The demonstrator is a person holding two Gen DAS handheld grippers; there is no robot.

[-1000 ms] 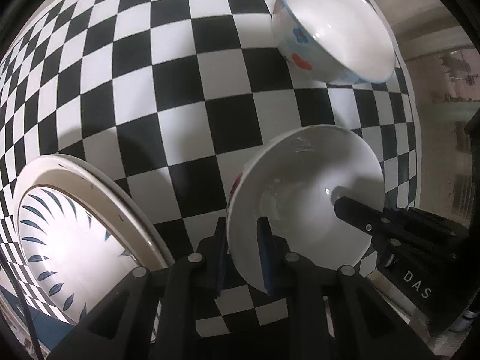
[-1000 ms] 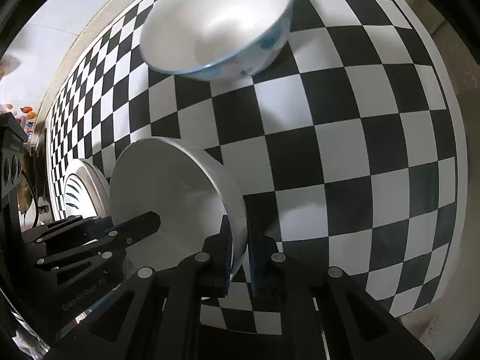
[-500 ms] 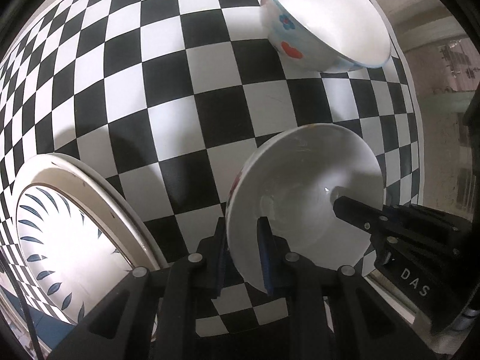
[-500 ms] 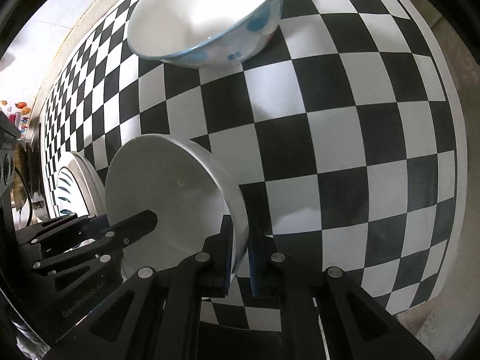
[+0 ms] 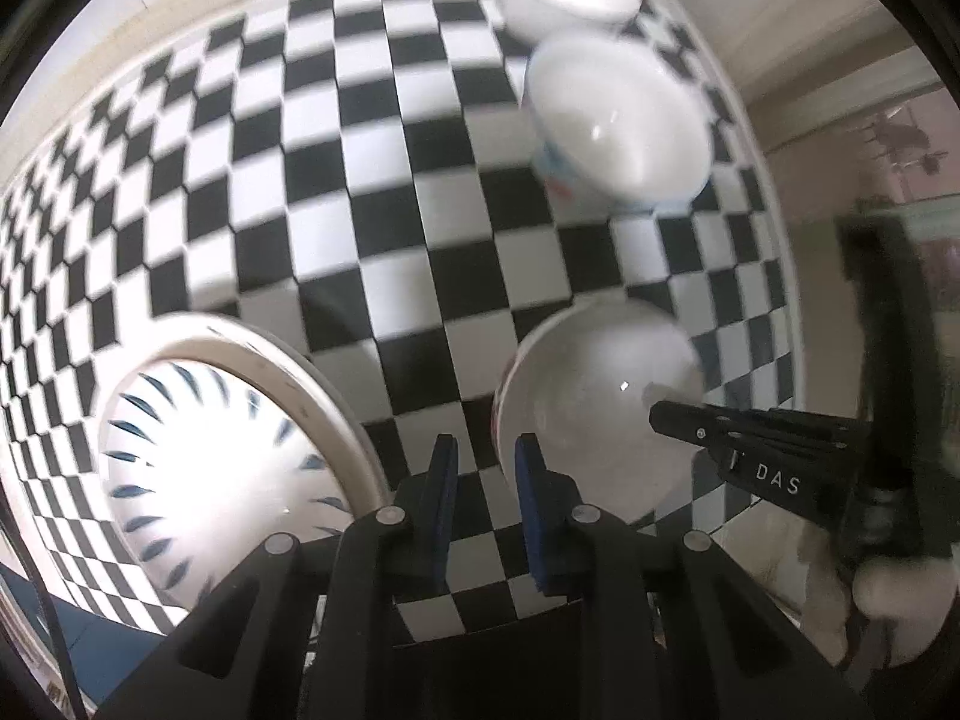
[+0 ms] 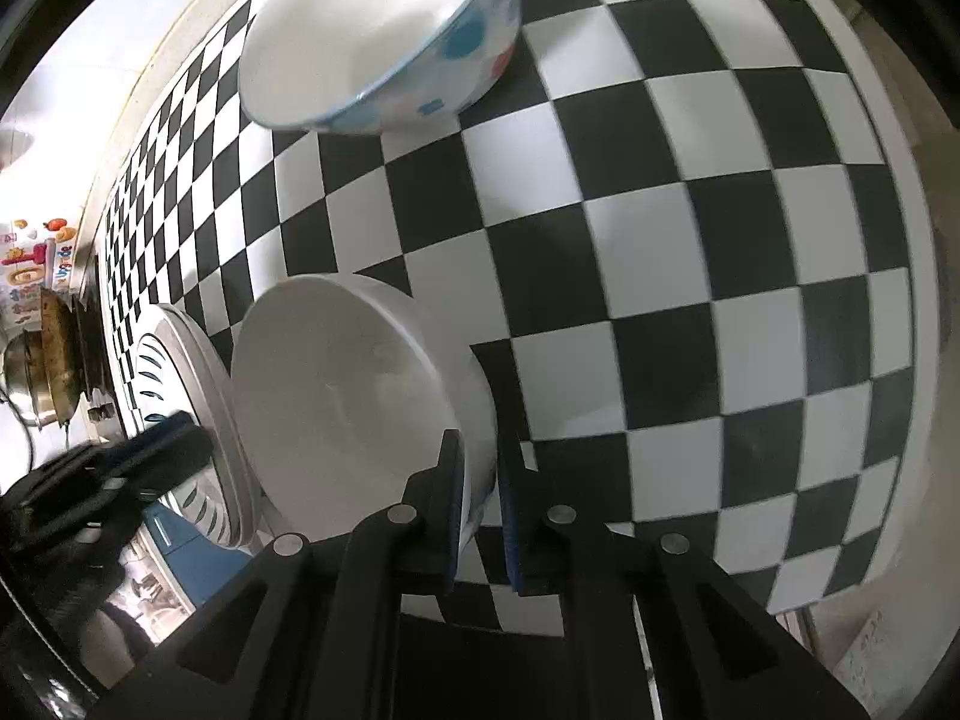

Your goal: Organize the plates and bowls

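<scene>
A patterned plate (image 5: 228,468) and dotted bowl (image 6: 384,30) flank the white bowl (image 6: 354,396); right tool (image 6: 480,480) pinches its rim, left tool (image 5: 483,480) hangs nearly closed, empty.

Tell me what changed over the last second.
The left gripper let go of the white bowl and rose clear of its rim. The right gripper stays clamped on the opposite rim. The leaf-patterned plate and the spotted bowl sit where they were.
</scene>
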